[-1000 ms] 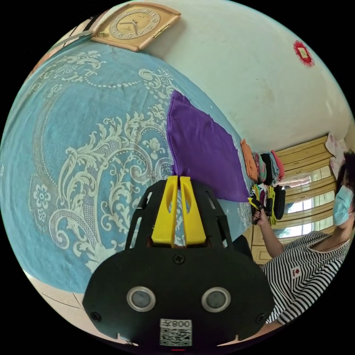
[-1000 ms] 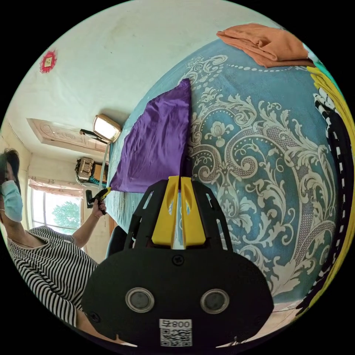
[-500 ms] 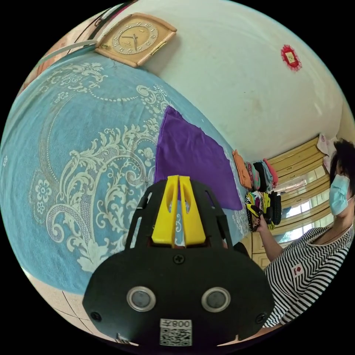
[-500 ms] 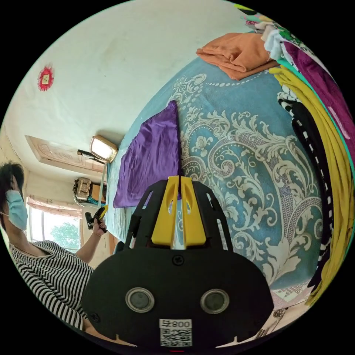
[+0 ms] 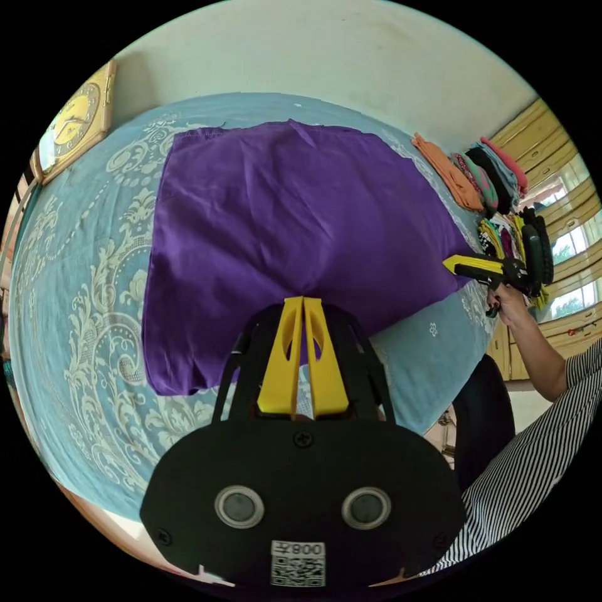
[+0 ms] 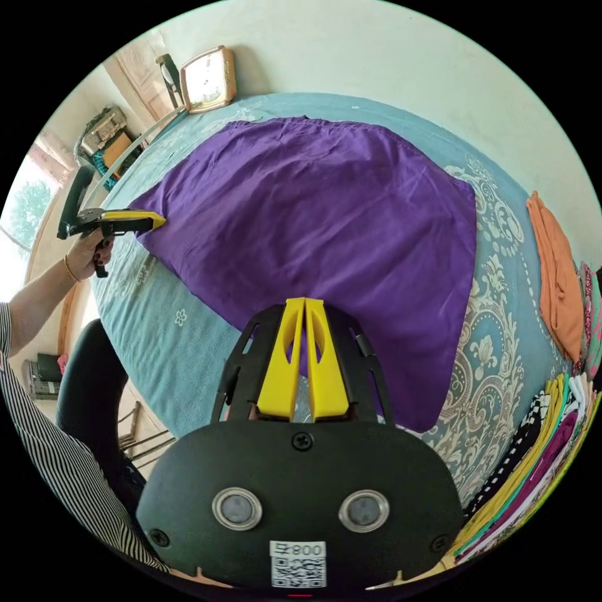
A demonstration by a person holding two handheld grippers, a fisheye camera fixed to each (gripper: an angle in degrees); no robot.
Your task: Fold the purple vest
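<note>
The purple vest [image 5: 295, 213] lies spread on a blue patterned bedspread [image 5: 75, 301]. My left gripper [image 5: 303, 301] is shut on the vest's near edge, its yellow jaws pressed together over the cloth. In the same view my right gripper [image 5: 446, 263], held by a hand, pinches the vest's right-hand corner. In the right gripper view the vest [image 6: 326, 219] spreads wide, and my right gripper [image 6: 304, 301] is shut on its near edge. The left gripper [image 6: 162, 219] holds the vest's other near corner there.
A framed clock [image 5: 75, 125] leans on the wall behind the bed. A folded orange cloth [image 6: 555, 276] and a pile of coloured clothes [image 6: 539, 451] lie along the bed's side. A black chair [image 6: 94, 389] stands by the bed edge, beside a person's striped sleeve [image 5: 533, 451].
The vest, earlier held up and seen edge-on between the grippers, now lies spread flat on the bedspread. Both cameras have tilted down towards the bed.
</note>
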